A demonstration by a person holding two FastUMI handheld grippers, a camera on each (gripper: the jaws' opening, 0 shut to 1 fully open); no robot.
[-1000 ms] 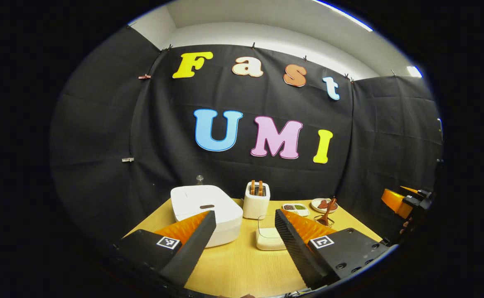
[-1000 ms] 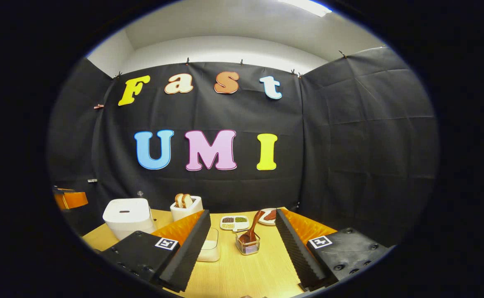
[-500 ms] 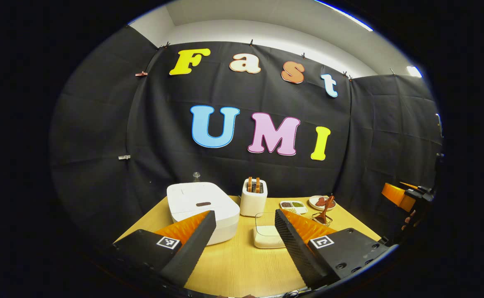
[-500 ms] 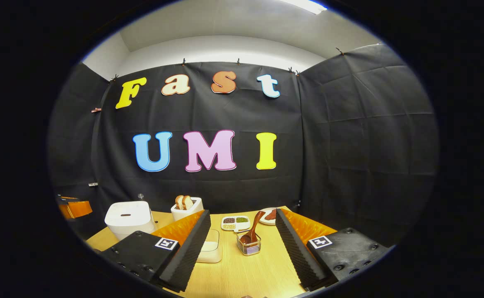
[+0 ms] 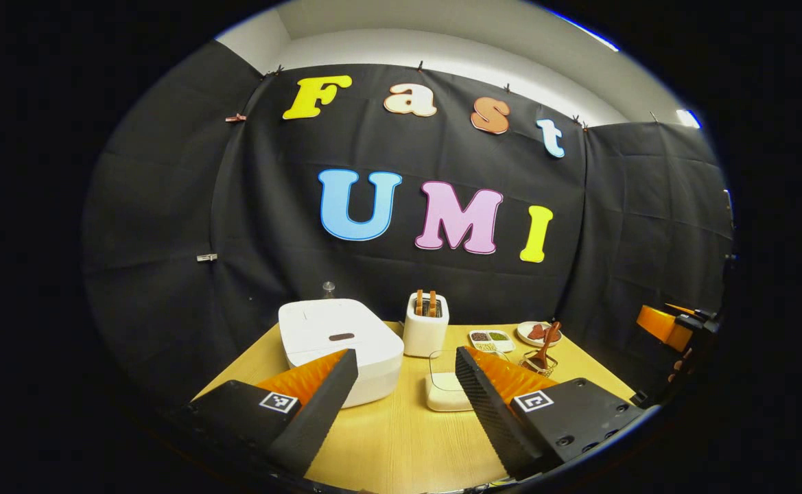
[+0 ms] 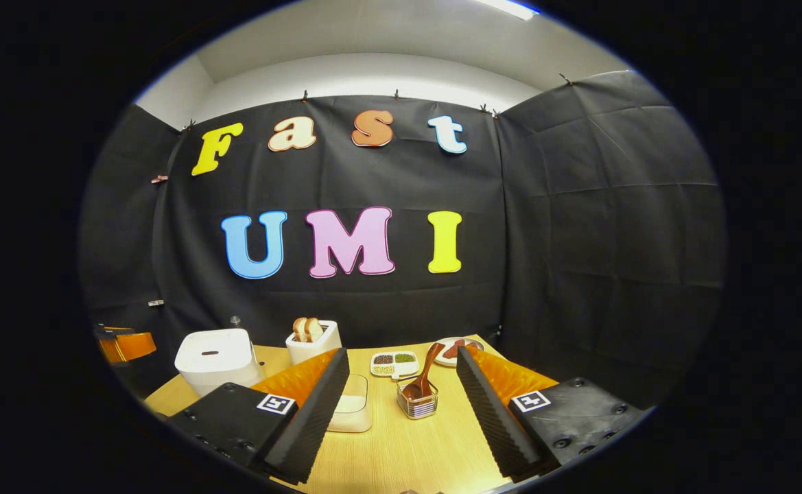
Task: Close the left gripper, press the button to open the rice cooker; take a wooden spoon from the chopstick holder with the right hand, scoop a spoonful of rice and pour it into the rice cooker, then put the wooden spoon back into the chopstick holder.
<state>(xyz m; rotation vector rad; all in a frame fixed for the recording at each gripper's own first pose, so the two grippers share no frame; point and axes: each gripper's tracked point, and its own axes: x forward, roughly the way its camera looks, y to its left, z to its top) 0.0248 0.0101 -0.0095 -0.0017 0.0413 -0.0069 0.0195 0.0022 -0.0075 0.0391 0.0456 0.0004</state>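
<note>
Currently spread, gripping nothing: left claw (image 5: 406, 360), right claw (image 6: 403, 360). Lid down on rice cooker (image 5: 339, 343); wooden spoon (image 6: 422, 377) upright in chopstick holder (image 6: 417, 405).

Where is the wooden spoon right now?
In the right gripper view the wooden spoon stands in the chopstick holder mid-table, right of the rice box.

A white toaster (image 5: 425, 332) with two slices of toast (image 6: 306, 328) stands upright at the far middle of the wooden table (image 5: 401, 446). To its right lie a divided dish of grains (image 6: 394, 363) and, farther right, a small plate (image 5: 530, 334) holding reddish food.
</note>
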